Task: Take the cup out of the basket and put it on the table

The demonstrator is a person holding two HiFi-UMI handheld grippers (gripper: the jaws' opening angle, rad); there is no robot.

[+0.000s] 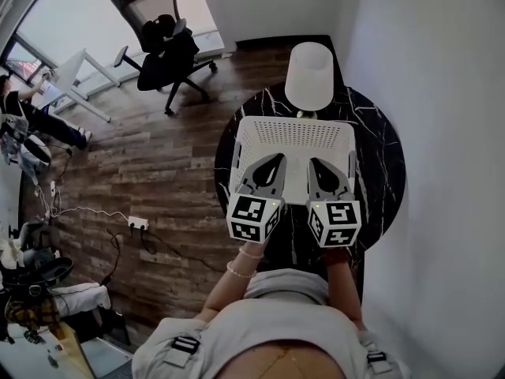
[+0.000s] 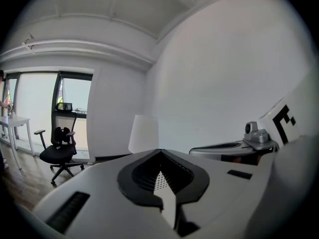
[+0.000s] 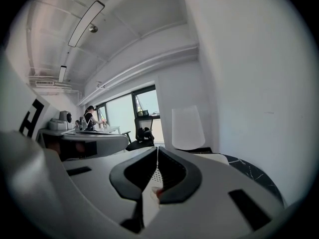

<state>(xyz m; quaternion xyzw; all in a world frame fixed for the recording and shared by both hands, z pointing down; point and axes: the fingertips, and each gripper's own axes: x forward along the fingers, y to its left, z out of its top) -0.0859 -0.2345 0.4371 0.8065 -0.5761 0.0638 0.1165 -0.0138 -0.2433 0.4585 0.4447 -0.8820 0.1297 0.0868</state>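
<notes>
Left gripper (image 1: pixel 276 159) and right gripper (image 1: pixel 315 163), both pinched shut and empty, hover over the white perforated plastic basket (image 1: pixel 293 133) (seen whole only in the head view). The white tapered cup (image 1: pixel 309 76) stands beyond its far rim, upper centre, on the round black marble counter (image 1: pixel 379 156).

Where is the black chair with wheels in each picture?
Head view: the black chair is at the top left, on the wooden floor near the window.
Left gripper view: it is at the far left, below the window.
Right gripper view: it is small, near the middle, under the window.
Shared landmark: the white cone is to the chair's right in every view.
</notes>
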